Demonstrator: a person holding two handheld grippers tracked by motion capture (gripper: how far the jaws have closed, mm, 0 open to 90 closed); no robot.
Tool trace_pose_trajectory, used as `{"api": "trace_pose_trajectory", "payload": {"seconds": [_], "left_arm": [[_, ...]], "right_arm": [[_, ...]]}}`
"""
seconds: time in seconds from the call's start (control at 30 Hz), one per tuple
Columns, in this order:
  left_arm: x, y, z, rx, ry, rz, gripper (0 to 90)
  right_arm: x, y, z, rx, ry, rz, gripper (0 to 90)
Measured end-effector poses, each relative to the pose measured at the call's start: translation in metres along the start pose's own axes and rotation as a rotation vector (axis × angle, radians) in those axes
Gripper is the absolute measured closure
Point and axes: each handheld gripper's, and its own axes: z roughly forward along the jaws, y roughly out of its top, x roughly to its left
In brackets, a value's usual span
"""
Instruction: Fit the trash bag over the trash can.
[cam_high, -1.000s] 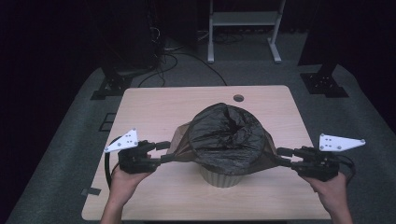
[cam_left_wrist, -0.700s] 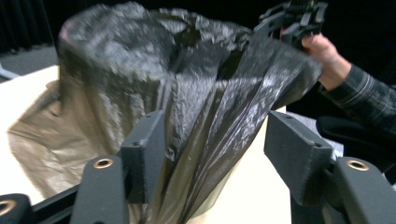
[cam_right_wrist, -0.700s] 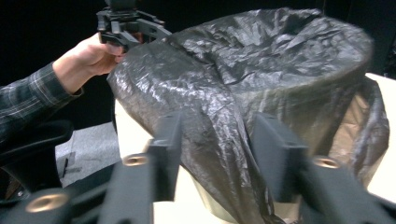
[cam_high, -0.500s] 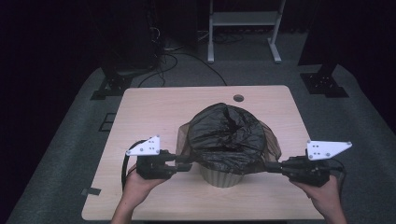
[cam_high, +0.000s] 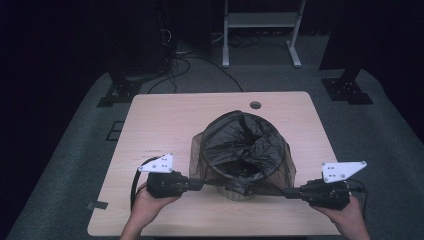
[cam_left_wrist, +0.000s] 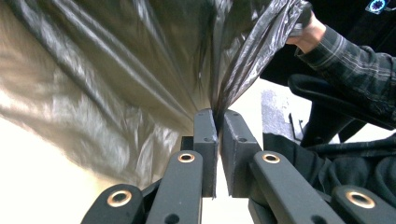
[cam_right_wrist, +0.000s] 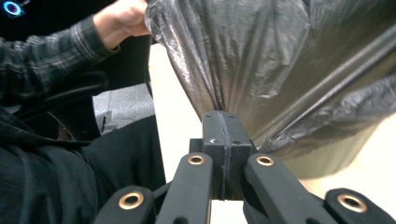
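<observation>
A black trash bag (cam_high: 245, 147) lines a pale bin (cam_high: 234, 191) at the middle of the wooden table (cam_high: 165, 125). Its thin film is stretched out to both sides over the bin's near rim. My left gripper (cam_high: 197, 185) is at the bin's near left; its jaws have just been closing and now pinch the bag's film (cam_left_wrist: 140, 70) between them. My right gripper (cam_high: 288, 193) is at the near right, shut tight on the film (cam_right_wrist: 280, 60). The bin's wall (cam_right_wrist: 327, 158) shows under the taut bag.
A round cable hole (cam_high: 255, 105) lies in the table behind the bin. On the floor beyond stand a white metal frame (cam_high: 260, 20) and black stand bases (cam_high: 120, 92). The person's sleeve (cam_left_wrist: 359, 70) and lap are close by.
Both grippers have come inward and lower, toward the bin's near side. The bag's edge has been drawn down around the bin, and the left jaws have closed on the film.
</observation>
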Motion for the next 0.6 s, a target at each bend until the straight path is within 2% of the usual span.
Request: {"api": "trace_pose_trajectory", "payload": {"seconds": [0.17, 0.27, 0.33, 0.47, 0.6], "left_arm": [[0.005, -0.011, -0.003, 0.004, 0.025, -0.025, 88.3], [0.012, -0.018, -0.003, 0.006, 0.037, -0.049, 89.6], [0.015, -0.022, -0.002, 0.014, 0.04, -0.064, 89.6], [0.021, -0.029, 0.0, 0.046, 0.052, -0.083, 89.6], [0.025, -0.034, 0.006, 0.095, 0.066, -0.084, 89.6]], "right_arm": [[-0.005, -0.008, 0.008, 0.035, -0.006, 0.019, 90.0], [-0.01, -0.012, 0.012, 0.068, -0.04, 0.031, 90.0], [-0.014, -0.017, 0.013, 0.073, -0.045, 0.049, 90.0], [-0.021, -0.025, 0.016, 0.089, -0.053, 0.077, 90.0], [-0.024, -0.027, 0.02, 0.124, -0.066, 0.079, 90.0]]}}
